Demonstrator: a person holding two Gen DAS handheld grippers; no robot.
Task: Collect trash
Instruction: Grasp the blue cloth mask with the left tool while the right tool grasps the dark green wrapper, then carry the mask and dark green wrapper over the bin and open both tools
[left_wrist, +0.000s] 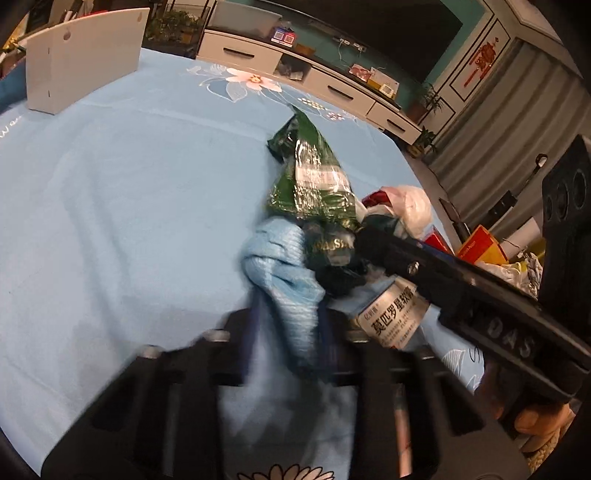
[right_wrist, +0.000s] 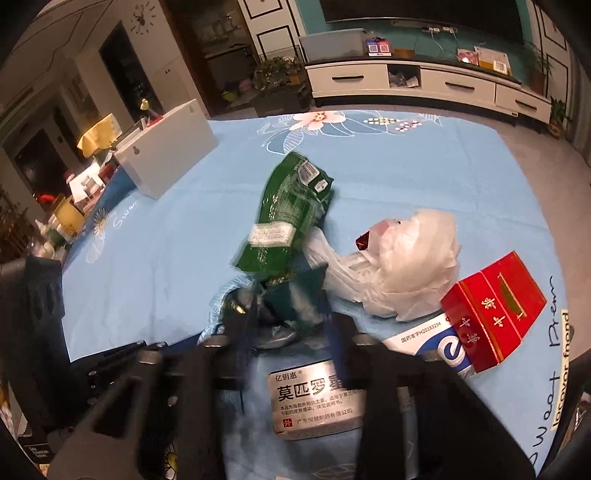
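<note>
Silver ointment box nearest. Left gripper pinches a blue cloth; right gripper grasps the green wrapper (lifted). White bag, red carton uncollected near the bed's right edge; white bin far-left corner.

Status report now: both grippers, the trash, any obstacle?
Left gripper shut on blue cloth. Right gripper shut on green wrapper. Silver box beneath.

Both wrist cams close, low, fwd over tablecloth, sharing green wrapper.
</note>
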